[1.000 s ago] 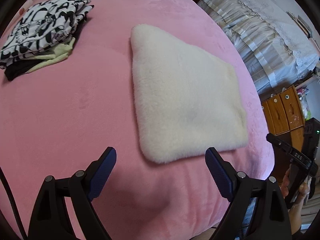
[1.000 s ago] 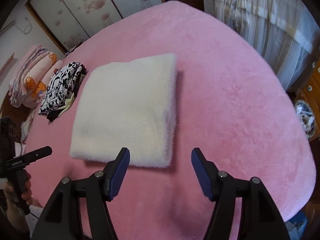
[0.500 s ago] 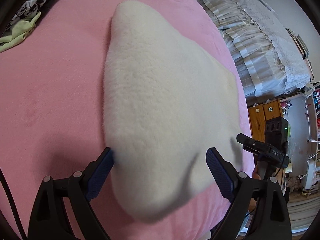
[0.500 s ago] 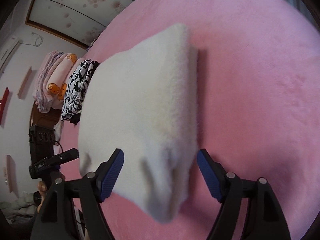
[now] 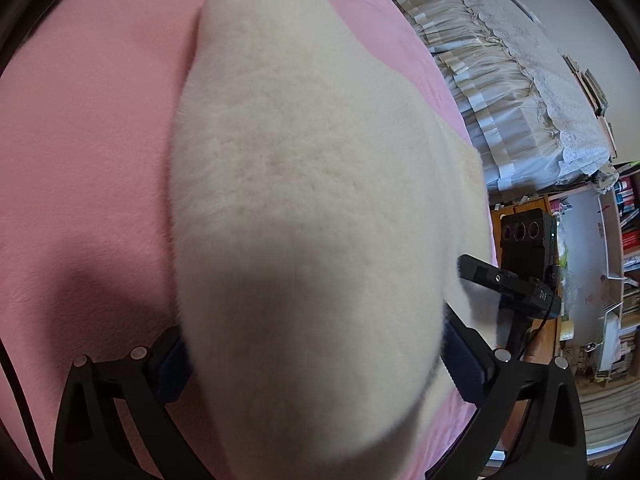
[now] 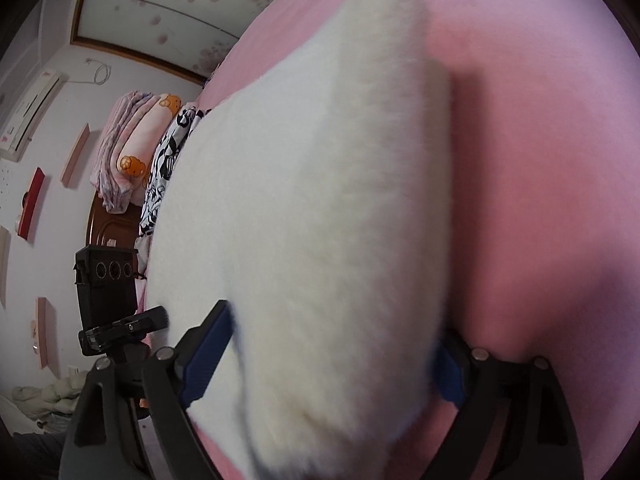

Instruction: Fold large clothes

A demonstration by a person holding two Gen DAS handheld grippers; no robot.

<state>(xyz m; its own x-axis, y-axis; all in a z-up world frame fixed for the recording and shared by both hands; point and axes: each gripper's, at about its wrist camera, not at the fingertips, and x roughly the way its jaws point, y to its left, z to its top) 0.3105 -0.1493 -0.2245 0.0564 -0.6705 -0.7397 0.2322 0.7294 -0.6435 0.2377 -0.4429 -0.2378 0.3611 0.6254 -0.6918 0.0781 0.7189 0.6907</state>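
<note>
Fleece garment (image 5: 304, 208), cream-white and folded flat, lies on the pink bed cover (image 5: 84, 152) and fills most of the left wrist view. The left gripper (image 5: 316, 364) straddles its near edge: the jaws have just been opening and now stand wide, one blue pad at each side of the fabric, which bulges between them. Whether the pads touch the pile cannot be told. Beyond the far corner of the garment the right gripper (image 5: 516, 280) shows as a black body.

In the right wrist view the same garment (image 6: 320, 216) runs away across the cover (image 6: 540, 168), its near corner lying between the fingers of the right gripper (image 6: 332, 352). These jaws too have just been opening and stand wide, with no pinch visible. A black-and-white patterned stack (image 6: 168, 164) sits at the far end of the garment, with folded pink bedding (image 6: 128, 148) beside it. The left gripper (image 6: 116, 320) is visible at left.
</note>
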